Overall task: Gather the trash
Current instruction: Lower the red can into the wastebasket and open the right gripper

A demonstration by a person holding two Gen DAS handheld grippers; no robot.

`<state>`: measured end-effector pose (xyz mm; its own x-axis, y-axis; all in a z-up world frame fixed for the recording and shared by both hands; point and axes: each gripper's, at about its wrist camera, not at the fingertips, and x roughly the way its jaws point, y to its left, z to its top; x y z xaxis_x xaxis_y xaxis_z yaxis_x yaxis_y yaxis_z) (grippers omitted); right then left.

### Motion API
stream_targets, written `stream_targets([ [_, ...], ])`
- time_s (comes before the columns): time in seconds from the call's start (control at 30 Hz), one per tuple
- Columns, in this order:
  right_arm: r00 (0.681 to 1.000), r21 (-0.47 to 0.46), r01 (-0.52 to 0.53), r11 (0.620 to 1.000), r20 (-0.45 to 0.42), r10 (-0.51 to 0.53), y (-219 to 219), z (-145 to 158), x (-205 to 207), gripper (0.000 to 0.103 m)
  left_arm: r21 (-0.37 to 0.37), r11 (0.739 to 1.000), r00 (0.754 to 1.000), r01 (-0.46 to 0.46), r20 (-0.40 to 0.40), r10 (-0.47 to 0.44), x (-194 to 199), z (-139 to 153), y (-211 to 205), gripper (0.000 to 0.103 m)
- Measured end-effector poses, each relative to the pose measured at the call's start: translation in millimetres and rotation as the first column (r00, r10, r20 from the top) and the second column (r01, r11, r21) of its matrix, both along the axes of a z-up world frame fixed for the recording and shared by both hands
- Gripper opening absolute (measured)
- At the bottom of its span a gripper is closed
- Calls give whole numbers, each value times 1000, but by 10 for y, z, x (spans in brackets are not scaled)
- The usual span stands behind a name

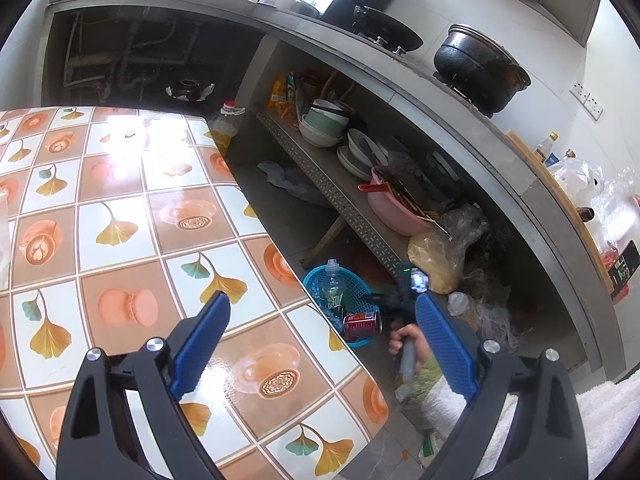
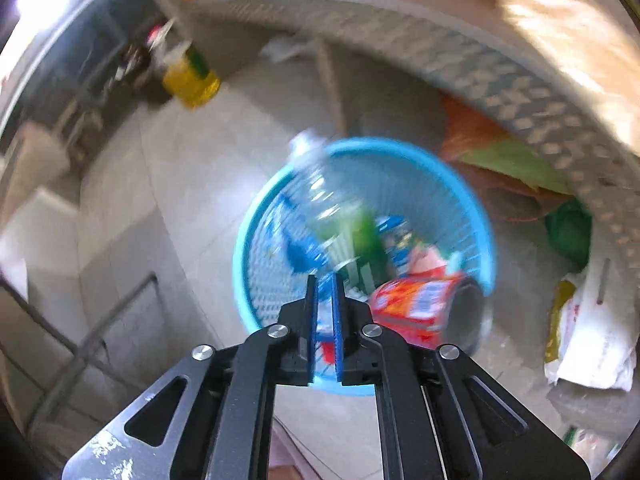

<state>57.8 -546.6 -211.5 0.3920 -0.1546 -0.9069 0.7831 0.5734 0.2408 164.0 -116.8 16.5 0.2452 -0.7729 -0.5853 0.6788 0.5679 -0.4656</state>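
On the floor, the blue basket (image 2: 472,184) holds a clear plastic bottle (image 2: 320,188) and a red can (image 2: 416,308). Above it, the right hand-held gripper (image 2: 325,280) is nearly closed, empty; the left hand-held gripper (image 1: 322,304) gapes wide.

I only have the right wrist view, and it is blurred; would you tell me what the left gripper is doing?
Observer: The left gripper is open and empty, above a patterned table.
Operator: Thanks. Where does the basket sit relative to that table?
Observer: The blue basket stands on the floor, just past the table's edge.
Operator: And the red smear at its rim?
Observer: That is a red can lying on its side at the rim, beside a clear bottle standing in the basket.
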Motion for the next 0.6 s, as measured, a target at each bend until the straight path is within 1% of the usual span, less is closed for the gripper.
stream_targets([
  [0.07,999,1,41,999,7,-41,-147,43,-152,17,-1,1000,1000,3,3,-3,-9,-12,8,92],
  [0.13,999,-1,47,999,-8,-47,-225,53,-236,27,-5,1000,1000,7,-4,-7,-1,-34,5,92],
  [0.17,999,0,41,999,-22,-41,-245,41,-254,30,-7,1000,1000,8,-7,-8,4,-43,2,92],
  [0.23,999,5,19,1000,-37,-19,-237,-12,-252,43,-9,1000,1000,12,-15,-12,17,-68,-9,92],
  [0.27,999,13,-4,1000,-50,4,-222,-61,-228,46,-9,1000,1000,14,-18,-15,23,-78,-8,92],
  [0.3,998,17,-17,1000,-61,18,-209,-102,-209,54,-9,1000,1000,17,-20,-17,26,-79,-11,92],
  [0.33,997,20,-31,999,-77,33,-196,-158,-191,59,-8,1000,1000,19,-22,-19,29,-82,-14,92],
  [0.4,993,30,-38,999,-109,41,-188,-248,-175,63,-6,1000,1000,22,-22,-22,33,-85,-12,92],
  [0.43,992,39,-25,999,-125,30,-199,-318,-182,65,-6,1000,1000,22,-22,-22,38,-85,-6,92],
  [0.6,986,105,86,991,-149,-70,-337,-551,-320,68,-5,1000,1000,17,-26,-17,53,-96,20,92],
])
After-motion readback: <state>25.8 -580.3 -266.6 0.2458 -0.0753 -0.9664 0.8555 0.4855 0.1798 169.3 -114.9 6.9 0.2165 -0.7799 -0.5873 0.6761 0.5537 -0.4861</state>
